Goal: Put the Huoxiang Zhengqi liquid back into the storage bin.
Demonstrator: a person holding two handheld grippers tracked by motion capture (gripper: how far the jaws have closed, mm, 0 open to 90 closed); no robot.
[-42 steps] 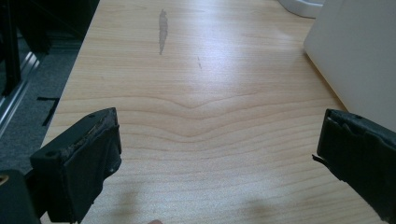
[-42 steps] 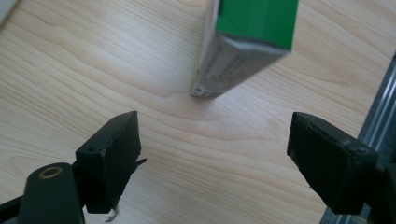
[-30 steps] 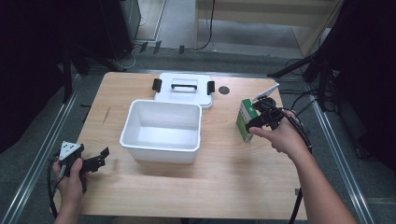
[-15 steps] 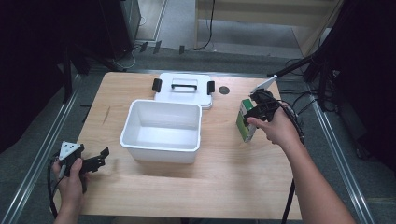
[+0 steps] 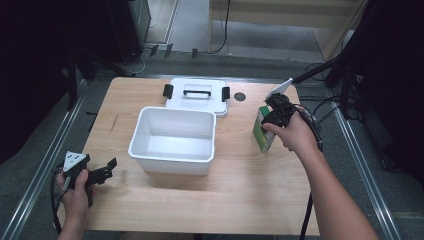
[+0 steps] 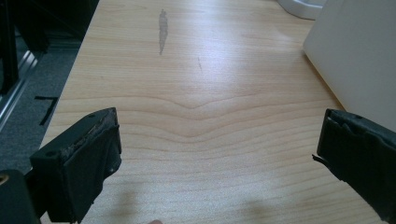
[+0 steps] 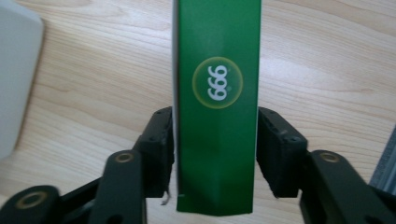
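Left gripper [image 5: 102,172] parked at about 8 o'clock on table [image 5: 240,200], jaws spread wide, nothing between them; bare wood ahead in left gripper view, wall of bin [image 6: 359,60] at 2 o'clock there. Idle, not part of the step.

White bin [image 5: 172,150] at table centre, open, nothing inside as far as visible. Lid [image 5: 197,102] with black clips lying flat just behind bin at 12 o'clock, touching or nearly so, hard to tell. Small dark round mark [image 5: 240,96] just right of lid.

Green box [image 5: 262,130] at 3 o'clock from bin, upright or nearly, near right table edge. Right gripper [image 5: 272,114] clamped on green box [image 7: 217,107] across narrow sides, pads pressed on both faces. Whether box bottom rested on wood or was lifted, not clear.

Step judged: grasp made, carry into bin pending. Next move likely called for lift clear of near rim, travel toward 9 o'clock, lowering inside, then release. In the way: right wall of bin only; lid out of path. Risk: tall box tipping in narrow pinch.
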